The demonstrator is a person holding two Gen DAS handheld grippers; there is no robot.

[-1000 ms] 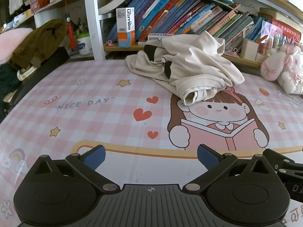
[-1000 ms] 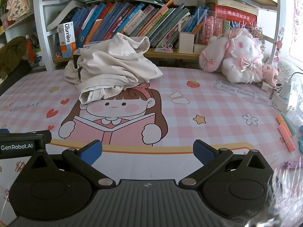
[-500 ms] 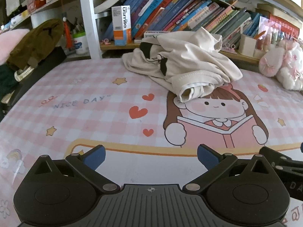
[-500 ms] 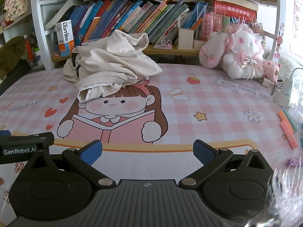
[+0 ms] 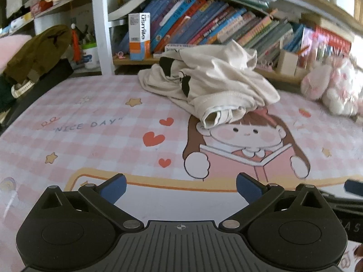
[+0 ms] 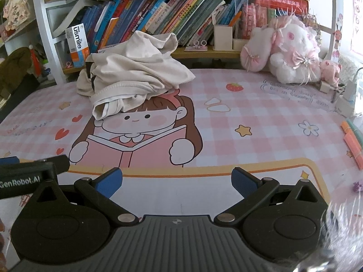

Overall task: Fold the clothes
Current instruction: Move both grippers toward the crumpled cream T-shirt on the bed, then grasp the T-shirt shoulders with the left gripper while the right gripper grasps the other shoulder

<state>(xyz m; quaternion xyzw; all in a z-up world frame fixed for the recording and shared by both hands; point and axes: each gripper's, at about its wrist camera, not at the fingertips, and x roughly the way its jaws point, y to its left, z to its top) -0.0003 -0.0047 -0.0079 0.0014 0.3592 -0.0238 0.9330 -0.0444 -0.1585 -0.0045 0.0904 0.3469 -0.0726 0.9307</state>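
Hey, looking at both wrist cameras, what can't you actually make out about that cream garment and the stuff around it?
- Cream garment: crumpled in both views, so its type and underside are hidden by its own folds.
- Plush toy, left wrist view: motion-blurred, cut by the right edge.
- Bottom right corner, right wrist view: a blurred translucent smear covers the mat.

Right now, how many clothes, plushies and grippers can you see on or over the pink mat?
Crumpled cream garment: 1
Plush toys: 2, a big white-and-pink one and a small pink one
Grippers: 2, left gripper and right gripper, both open
Total: 5
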